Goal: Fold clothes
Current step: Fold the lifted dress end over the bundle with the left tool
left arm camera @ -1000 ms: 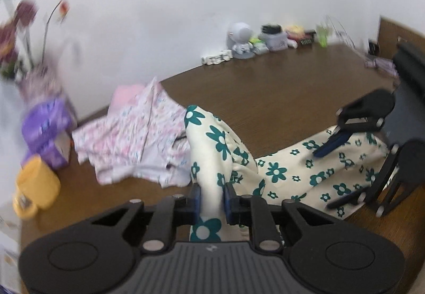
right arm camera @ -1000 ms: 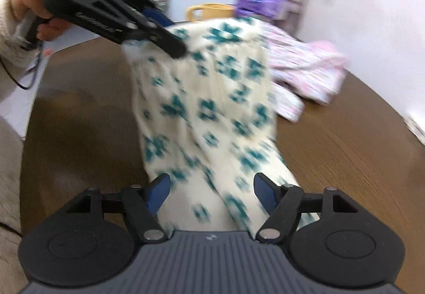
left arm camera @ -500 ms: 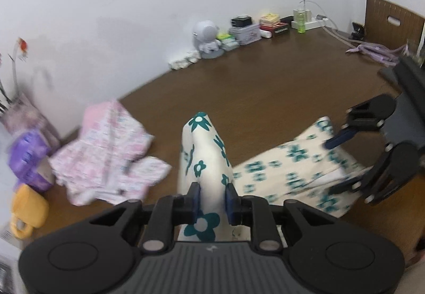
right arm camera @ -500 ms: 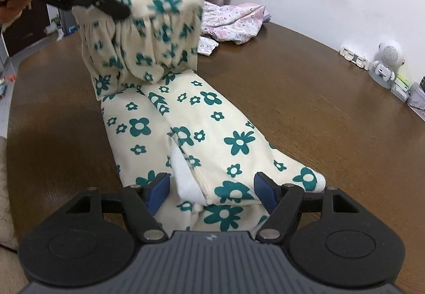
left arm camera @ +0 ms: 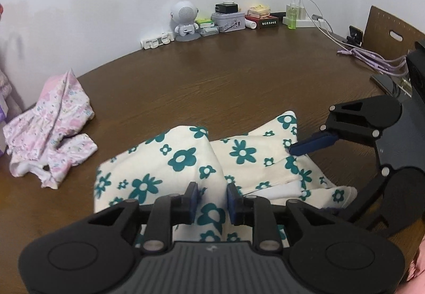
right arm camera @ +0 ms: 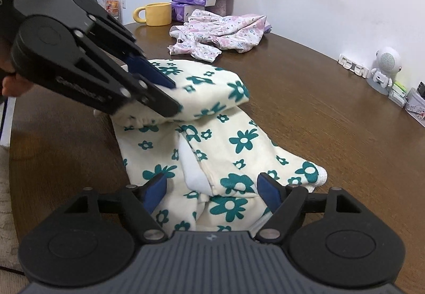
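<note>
On the brown table [left arm camera: 239,76], green-flowered trousers [right arm camera: 239,140] lie half-folded, legs running toward right gripper [right arm camera: 212,185], open astride their hems. Left gripper [left arm camera: 209,198], jaws opening, straddles the folded-over waistband; it is nearer.

Near edge of the cream floral garment [left arm camera: 183,161] is covered by the left gripper [left arm camera: 211,199] body; whether the pads are pressed on the fold between them cannot be told, jaws opening. In the right wrist view the folded-over end is masked by the left gripper's fingers [right arm camera: 148,92], so the cloth under them is not seen. The holding hand [right arm camera: 10,81] is cut off at the frame edge. Hem nearest the right gripper [right arm camera: 212,187] is hidden under its body. Labels on the small boxes [left arm camera: 228,20] far ahead of the left fingers are too small to be read.
</note>
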Available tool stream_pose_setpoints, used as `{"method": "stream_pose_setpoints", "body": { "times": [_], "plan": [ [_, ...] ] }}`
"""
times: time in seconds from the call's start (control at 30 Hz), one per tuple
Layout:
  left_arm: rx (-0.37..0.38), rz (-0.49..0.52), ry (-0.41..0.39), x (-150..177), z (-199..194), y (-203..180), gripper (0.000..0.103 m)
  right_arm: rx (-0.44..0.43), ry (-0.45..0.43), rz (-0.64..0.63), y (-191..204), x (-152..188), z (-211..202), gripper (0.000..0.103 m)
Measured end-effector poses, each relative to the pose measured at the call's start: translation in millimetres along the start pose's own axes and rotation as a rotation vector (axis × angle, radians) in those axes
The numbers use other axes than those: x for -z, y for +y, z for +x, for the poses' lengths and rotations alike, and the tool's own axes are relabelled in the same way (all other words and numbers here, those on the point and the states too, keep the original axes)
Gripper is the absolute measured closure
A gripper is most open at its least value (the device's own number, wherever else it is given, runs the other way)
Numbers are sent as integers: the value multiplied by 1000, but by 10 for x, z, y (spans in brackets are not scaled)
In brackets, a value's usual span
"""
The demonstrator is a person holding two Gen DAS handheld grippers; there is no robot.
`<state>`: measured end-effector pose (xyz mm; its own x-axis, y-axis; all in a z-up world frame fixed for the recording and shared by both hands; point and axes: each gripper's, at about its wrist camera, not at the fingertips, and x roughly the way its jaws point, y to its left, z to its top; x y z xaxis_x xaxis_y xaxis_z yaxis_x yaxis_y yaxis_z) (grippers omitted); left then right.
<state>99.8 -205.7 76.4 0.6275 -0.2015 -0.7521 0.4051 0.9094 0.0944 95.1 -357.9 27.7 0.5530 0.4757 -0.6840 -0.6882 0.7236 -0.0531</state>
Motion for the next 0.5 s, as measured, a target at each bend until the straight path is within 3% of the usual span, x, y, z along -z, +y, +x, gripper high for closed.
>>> {"method": "stream_pose_setpoints", "body": {
  "times": [0.07, 0.13, 0.3, 0.4, 0.5],
  "plan": [
    [26, -11, -7, 0, -10, 3, 78, 1, -2, 6, 5, 12, 1, 26],
    [53, -21, -13, -2, -26, 9, 71, 3, -5, 12, 10, 24, 0, 25],
    [213, -143, -84, 41, -473, 370, 66, -7, -26, 56, -30, 51, -118, 25],
    [166, -137, -108, 153, -723, 581, 62, -38, -63, 84, -56, 27, -268, 25],
    [127, -92, -75, 295, -748, 653, 62, -64, -85, 77, -53, -92, -322, 25]
  ]
}}
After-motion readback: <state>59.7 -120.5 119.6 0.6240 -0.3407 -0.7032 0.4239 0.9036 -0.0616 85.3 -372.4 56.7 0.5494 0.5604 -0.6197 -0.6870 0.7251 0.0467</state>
